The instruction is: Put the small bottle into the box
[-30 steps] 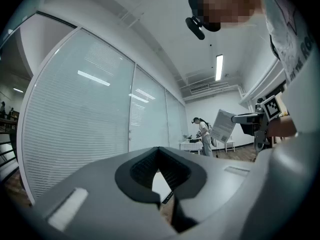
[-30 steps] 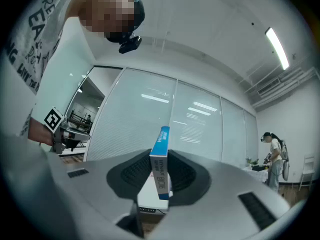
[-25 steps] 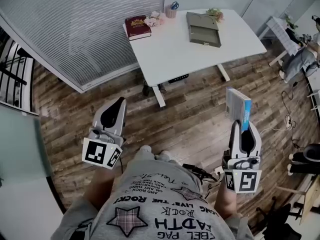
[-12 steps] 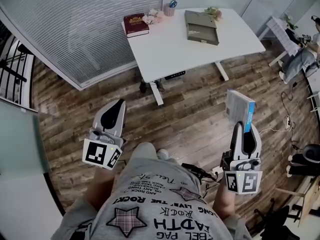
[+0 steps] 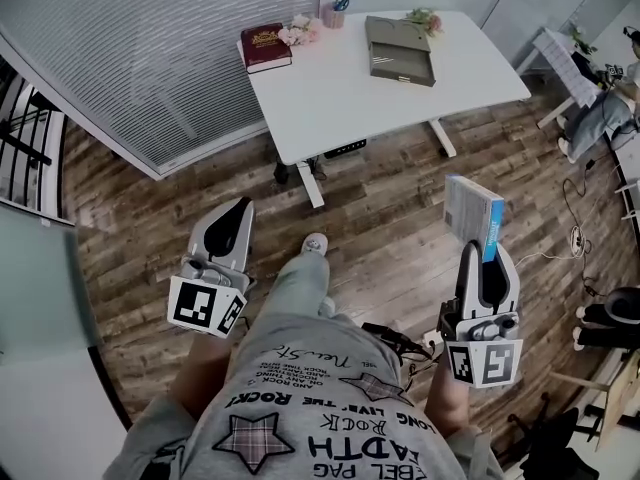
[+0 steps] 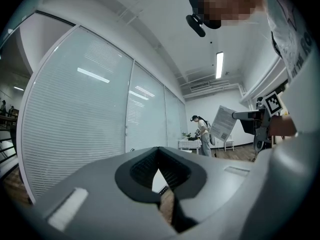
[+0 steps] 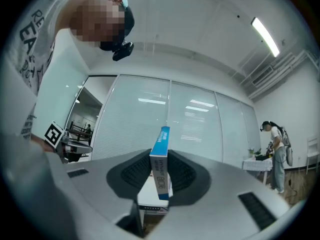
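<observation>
The box [image 5: 470,211] is a flat carton, white with a blue edge, and it looks light and thin-walled. Its cardboard would likely dent under a hard squeeze, and its smooth printed faces could slip or pivot under a loose one. The right gripper [image 5: 487,260] holds it by the lower end, with the jaws pressed on the two broad faces. Most of the carton stands out past the jaw tips, upright and edge-on in the right gripper view. That hold seems sensible, since the broad faces give the pads the most surface and the far end stays free to be opened. The long overhang, though, means a knock could twist it. The box hangs over the wooden floor [image 5: 380,218], well short of the white table [image 5: 370,98]. On the table lie a book [image 5: 264,47] and an olive tray [image 5: 400,50]. The small bottle cannot be made out in any view; if it is on the table, it is too small to tell. Such a bottle would probably be hard, round and apt to roll, so it is best taken across its body. The left gripper [image 5: 237,208] has its jaws closed together with nothing between them, so it would have to open to fetch the bottle.
</observation>
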Demonstrator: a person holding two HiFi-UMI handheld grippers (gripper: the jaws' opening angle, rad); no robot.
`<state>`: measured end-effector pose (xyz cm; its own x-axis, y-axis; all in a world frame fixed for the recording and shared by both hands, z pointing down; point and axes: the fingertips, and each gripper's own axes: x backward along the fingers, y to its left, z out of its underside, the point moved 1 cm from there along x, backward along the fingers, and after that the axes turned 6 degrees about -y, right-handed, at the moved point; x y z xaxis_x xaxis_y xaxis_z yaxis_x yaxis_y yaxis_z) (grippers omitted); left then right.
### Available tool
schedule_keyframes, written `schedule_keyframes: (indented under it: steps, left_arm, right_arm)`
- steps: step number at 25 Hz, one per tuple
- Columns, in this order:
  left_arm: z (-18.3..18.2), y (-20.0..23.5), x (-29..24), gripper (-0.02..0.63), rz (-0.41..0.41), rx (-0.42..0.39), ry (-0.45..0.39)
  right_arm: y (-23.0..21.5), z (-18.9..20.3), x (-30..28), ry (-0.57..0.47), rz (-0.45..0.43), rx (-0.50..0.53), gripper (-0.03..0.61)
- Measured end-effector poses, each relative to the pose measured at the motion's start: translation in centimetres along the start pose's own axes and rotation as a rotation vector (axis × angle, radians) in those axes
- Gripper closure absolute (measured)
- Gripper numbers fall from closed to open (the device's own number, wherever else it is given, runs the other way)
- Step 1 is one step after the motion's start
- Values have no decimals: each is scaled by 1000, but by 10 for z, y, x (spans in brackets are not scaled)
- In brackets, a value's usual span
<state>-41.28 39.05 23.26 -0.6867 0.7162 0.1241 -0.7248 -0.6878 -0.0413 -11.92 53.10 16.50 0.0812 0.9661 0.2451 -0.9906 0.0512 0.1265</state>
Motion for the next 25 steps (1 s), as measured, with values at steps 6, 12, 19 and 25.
schedule_keyframes:
  steps: [6, 12, 19, 25]
  left_arm:
    - [5, 1, -39, 604, 34, 8, -12]
    - [5, 13, -95, 604, 76, 11, -28]
    - [4, 33, -159, 604, 123, 32, -46]
    - [6, 48, -217, 604, 174, 42, -71]
  right_arm:
    - [-20, 5, -16, 2, 27, 17, 477]
    - [-38, 10, -49, 4, 54, 26, 477]
    - [-53, 22, -99, 10, 75, 28, 477]
    - [-63, 36, -141, 21, 86, 45, 477]
